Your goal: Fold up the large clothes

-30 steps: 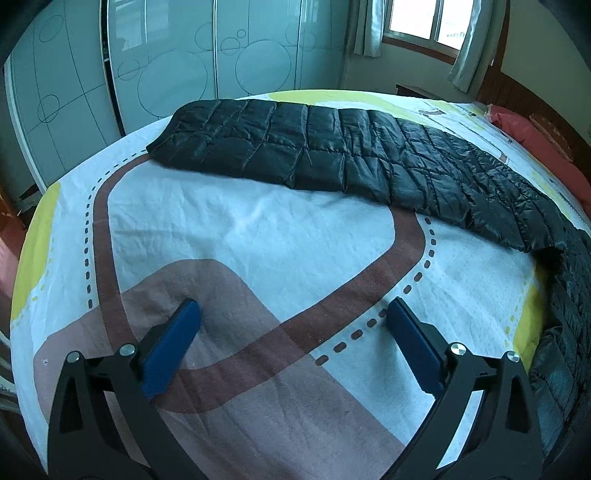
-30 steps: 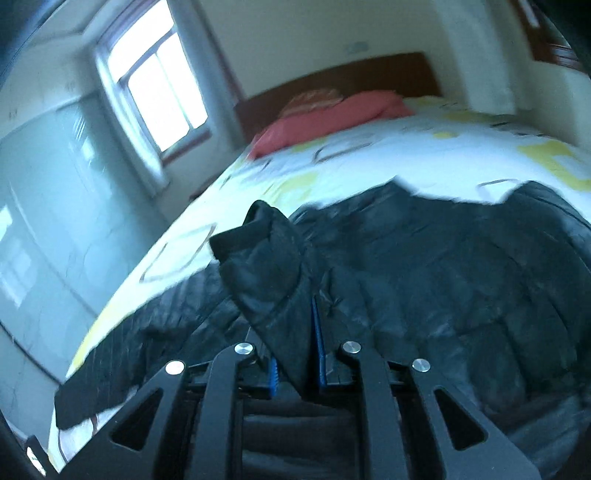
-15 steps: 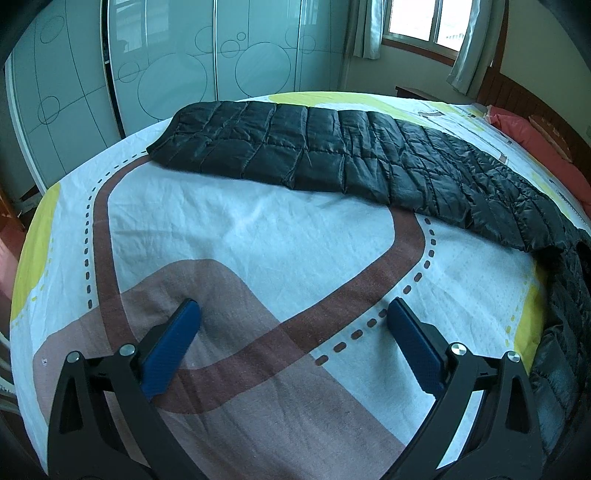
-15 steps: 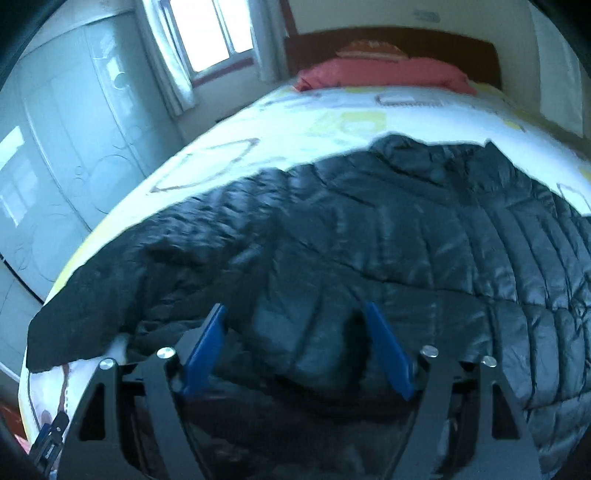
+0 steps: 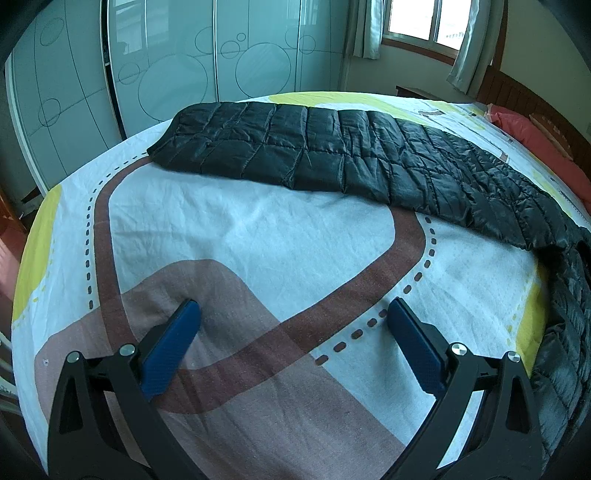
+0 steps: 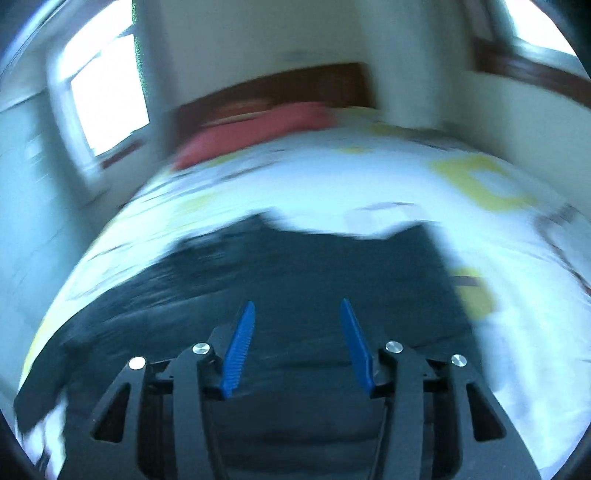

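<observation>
Black quilted jacket lies spread across the far part of the bed, one long stitched panel stretched flat from near the wardrobe side toward the headboard, and its other end running down past the right edge of my left-hand view in a rumpled heap. In my right-hand view the same jacket fills the lower middle as a dark, blurred mass on the pale sheet; the picture is smeared, so I cannot make out folds or seams there.

My left gripper hangs above the bare sheet, its blue pads spread wide with nothing between them, over the brown looping band printed on the cover. It is well apart from the jacket.

My right gripper is over the jacket, its blue pads apart and not pressing on anything. Its jaws have just been closing partway after springing wide, and no cloth sits between them.

Beyond the jacket, the sheet shows yellow patches and dashed lines. A red pillow rests against the dark wooden headboard. Frosted wardrobe doors with circle outlines stand past the foot end, and a curtained window lets in daylight next to them.
</observation>
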The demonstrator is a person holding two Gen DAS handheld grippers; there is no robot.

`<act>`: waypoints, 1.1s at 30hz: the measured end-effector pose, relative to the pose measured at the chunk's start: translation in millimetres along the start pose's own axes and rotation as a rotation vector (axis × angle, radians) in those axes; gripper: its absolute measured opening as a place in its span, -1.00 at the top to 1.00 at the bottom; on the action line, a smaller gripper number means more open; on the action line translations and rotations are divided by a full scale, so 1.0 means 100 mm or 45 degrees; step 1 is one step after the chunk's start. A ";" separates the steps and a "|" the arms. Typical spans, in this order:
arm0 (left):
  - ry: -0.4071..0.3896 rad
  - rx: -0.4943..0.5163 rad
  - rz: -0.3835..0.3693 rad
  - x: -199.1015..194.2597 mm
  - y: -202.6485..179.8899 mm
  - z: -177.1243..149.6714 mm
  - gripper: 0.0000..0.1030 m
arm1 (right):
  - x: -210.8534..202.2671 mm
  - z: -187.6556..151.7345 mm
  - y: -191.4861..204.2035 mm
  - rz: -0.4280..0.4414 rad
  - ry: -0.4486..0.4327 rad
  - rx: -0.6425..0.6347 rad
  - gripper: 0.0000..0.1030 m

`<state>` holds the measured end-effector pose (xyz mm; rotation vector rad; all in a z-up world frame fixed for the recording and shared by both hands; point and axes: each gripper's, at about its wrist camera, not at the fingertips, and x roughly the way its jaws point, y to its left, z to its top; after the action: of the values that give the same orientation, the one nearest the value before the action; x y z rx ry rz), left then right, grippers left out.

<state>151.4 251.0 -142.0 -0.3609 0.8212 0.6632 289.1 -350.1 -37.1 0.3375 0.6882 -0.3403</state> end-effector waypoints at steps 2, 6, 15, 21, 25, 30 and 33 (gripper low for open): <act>0.000 0.004 0.006 0.00 -0.01 0.00 -0.96 | 0.15 -0.02 -0.30 -0.079 0.029 0.053 0.06; 0.001 0.009 0.013 0.01 -0.01 0.01 -0.96 | 0.59 -0.29 -0.47 -0.080 0.203 0.040 0.05; -0.001 0.017 0.024 0.02 -0.02 0.01 -0.96 | 0.52 0.06 -0.08 -0.128 0.067 -0.062 -0.01; -0.002 0.018 0.025 0.01 -0.03 0.00 -0.96 | 1.07 -0.04 -0.03 -0.138 0.215 -0.148 -0.22; -0.003 0.018 0.026 0.02 -0.04 0.00 -0.96 | 0.68 -0.13 0.16 -0.102 0.127 -0.198 -0.21; -0.002 0.016 0.023 0.01 -0.03 0.00 -0.96 | 0.53 -0.45 0.25 -0.065 0.139 -0.226 -0.21; 0.003 0.014 0.021 0.02 -0.03 0.00 -0.96 | 0.63 -0.58 0.26 -0.094 0.168 -0.258 -0.23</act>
<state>154.5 249.1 -143.0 -0.3450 0.8303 0.6734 313.0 -315.5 -115.9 0.1430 0.8593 -0.3176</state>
